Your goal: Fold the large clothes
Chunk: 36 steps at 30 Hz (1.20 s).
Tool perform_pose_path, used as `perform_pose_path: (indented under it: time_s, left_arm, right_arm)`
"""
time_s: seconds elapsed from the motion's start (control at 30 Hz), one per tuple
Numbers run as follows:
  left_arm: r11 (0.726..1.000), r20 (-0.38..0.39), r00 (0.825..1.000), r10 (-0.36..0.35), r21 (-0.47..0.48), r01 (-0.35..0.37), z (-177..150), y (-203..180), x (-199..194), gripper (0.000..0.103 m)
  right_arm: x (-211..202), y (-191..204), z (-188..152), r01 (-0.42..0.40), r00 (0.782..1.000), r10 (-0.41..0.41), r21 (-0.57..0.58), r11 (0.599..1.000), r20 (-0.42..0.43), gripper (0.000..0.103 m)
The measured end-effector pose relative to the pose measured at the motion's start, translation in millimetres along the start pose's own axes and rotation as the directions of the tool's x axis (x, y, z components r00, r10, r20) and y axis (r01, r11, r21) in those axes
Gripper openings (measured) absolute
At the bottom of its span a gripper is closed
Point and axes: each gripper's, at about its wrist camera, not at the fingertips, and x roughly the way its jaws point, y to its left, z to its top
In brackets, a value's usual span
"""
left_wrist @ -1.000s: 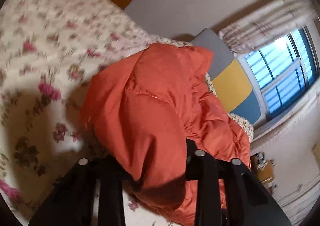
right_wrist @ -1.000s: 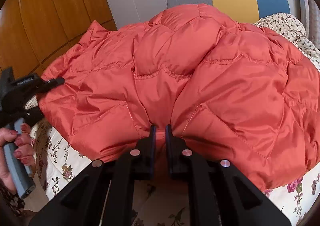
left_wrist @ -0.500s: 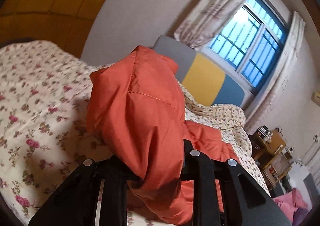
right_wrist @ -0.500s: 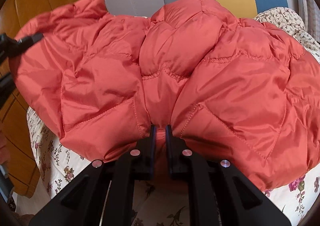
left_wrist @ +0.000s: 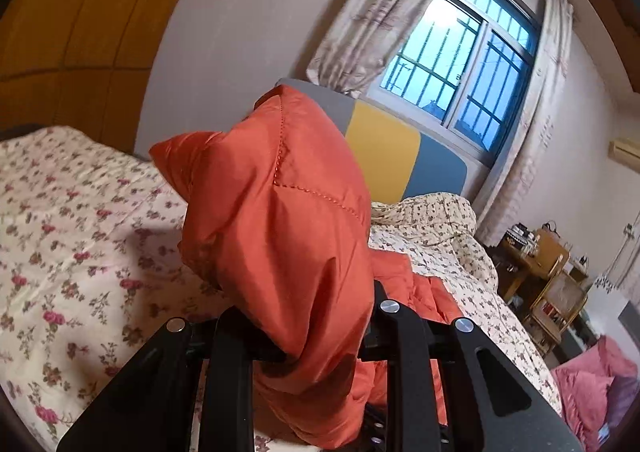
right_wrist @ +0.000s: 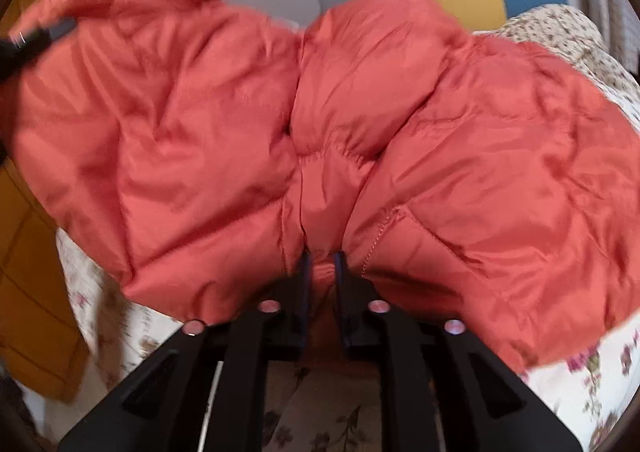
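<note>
An orange quilted puffer jacket (right_wrist: 360,124) hangs lifted over a bed with a floral sheet (left_wrist: 72,252). My right gripper (right_wrist: 322,264) is shut on the jacket's lower hem, fabric pinched between its tips. My left gripper (left_wrist: 308,316) is shut on another part of the jacket (left_wrist: 280,220), which bunches up over the fingers and hides the tips. In the right wrist view the left gripper (right_wrist: 36,42) shows at the far left, holding the jacket's raised corner.
A grey, yellow and blue headboard (left_wrist: 384,156) stands behind the bed under a barred window (left_wrist: 460,64) with curtains. A crumpled floral quilt (left_wrist: 432,228) lies near the headboard. Wooden wardrobe doors (right_wrist: 24,272) are at the left. A wooden side table (left_wrist: 536,252) stands at the right.
Both grippers have lifted the jacket higher off the bed. The left gripper has tilted upward and raised its corner; more of the jacket now hangs in the air.
</note>
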Motion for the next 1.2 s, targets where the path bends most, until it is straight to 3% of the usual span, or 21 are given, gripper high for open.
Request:
perform_pose_path:
  time_s: [0.03,0.07,0.2,0.27,0.37,0.5,0.6,0.7,0.83,0.93,1.2]
  left_arm:
    - [1.0,0.0,1.0,0.0,0.011,0.0,0,-2,0,0.023]
    - [1.0,-0.002,1.0,0.009,0.029,-0.009,1,-4,1,0.023]
    - [0.997,0.008,1.0,0.019,0.069,-0.02,0,-9,2,0.023]
    - [0.996,0.014,1.0,0.019,0.083,-0.02,-1,-14,2,0.023]
    - [0.993,0.019,1.0,0.011,0.118,-0.013,-2,-27,5,0.023]
    - [0.977,0.027,1.0,-0.003,0.215,-0.003,-5,-53,7,0.023]
    - [0.957,0.028,0.999,-0.018,0.291,0.009,-10,-76,9,0.023]
    - [0.94,0.024,0.999,-0.034,0.341,0.024,-16,-91,13,0.023]
    - [0.919,0.012,0.998,-0.057,0.392,0.048,-25,-113,21,0.023]
    - [0.904,-0.009,0.997,-0.077,0.421,0.073,-34,-128,29,0.023]
    - [0.852,-0.071,0.991,-0.11,0.507,0.131,-66,-166,50,0.024]
  right_arm:
    - [-13,-2,0,0.008,0.999,-0.009,0.015,1.0,0.048,0.033]
    - [-23,-4,0,0.022,0.997,-0.023,0.021,1.0,0.075,0.033]
    - [-60,-27,1,0.166,0.978,-0.173,0.065,0.984,0.114,0.03]
    - [-69,-48,-1,0.24,0.963,-0.251,0.114,0.964,0.095,0.03]
    - [-56,-70,-5,0.186,0.982,-0.188,0.162,0.969,-0.001,0.03]
    - [-57,-70,-7,0.158,0.986,-0.163,0.168,0.973,0.016,0.03]
    - [-74,-81,-10,0.098,0.99,-0.122,0.263,0.96,0.076,0.03]
    - [-105,-96,-11,0.118,0.972,-0.178,0.338,0.934,0.154,0.03]
    - [-117,-110,-11,0.268,0.937,-0.329,0.362,0.893,0.119,0.033]
    - [-119,-122,-17,0.278,0.938,-0.335,0.385,0.88,0.089,0.037]
    - [-140,-145,-28,0.21,0.949,-0.29,0.434,0.876,0.126,0.038]
